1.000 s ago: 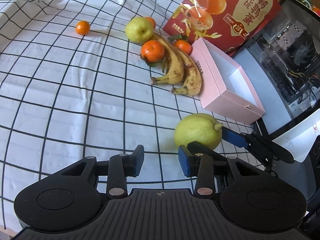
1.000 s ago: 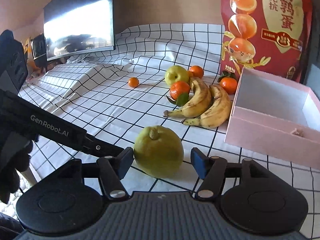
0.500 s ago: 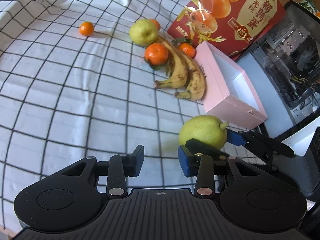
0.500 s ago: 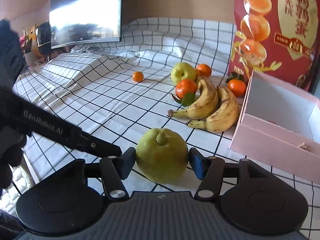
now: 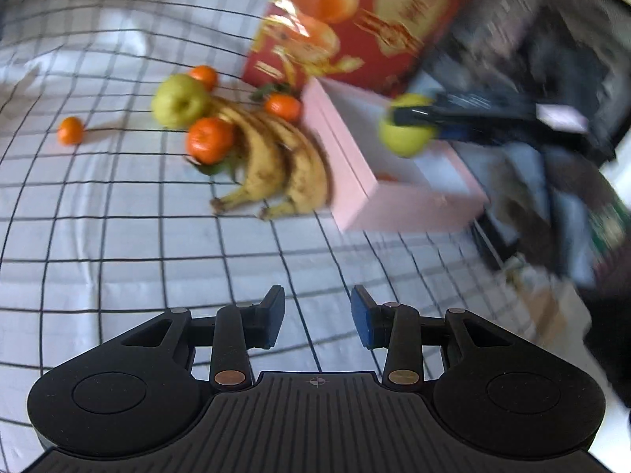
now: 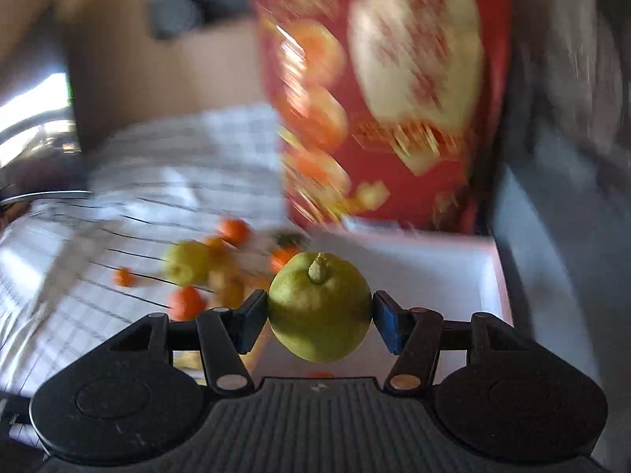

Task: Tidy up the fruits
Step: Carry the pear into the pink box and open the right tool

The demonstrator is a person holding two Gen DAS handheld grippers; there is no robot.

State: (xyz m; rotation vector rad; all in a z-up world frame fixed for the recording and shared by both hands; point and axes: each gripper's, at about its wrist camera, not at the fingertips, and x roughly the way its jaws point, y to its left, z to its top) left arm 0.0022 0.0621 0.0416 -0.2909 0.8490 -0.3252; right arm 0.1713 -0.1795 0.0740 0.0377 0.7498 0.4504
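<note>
A large green pear (image 6: 319,307) hangs in the air, stem up, with my right gripper (image 6: 320,321) shut on its sides, over the open pink box (image 6: 453,276). The left wrist view shows the same pear (image 5: 406,140) above the pink box (image 5: 355,181). My left gripper (image 5: 317,315) is open and empty above the checked cloth. Left of the box lie two bananas (image 5: 276,161), a green apple (image 5: 179,100), an orange (image 5: 211,140) and a small tangerine (image 5: 70,131). Something orange (image 5: 384,176) lies inside the box.
A red printed bag (image 5: 355,27) stands behind the box. Two more oranges (image 5: 282,106) sit near the bananas. Dark equipment (image 5: 552,79) stands to the right of the box. The checked cloth (image 5: 118,256) lies open in front of my left gripper.
My right gripper closed on the pear, lifted it off the cloth and carried it over the pink box. My left gripper shifted and rolled a little, still open.
</note>
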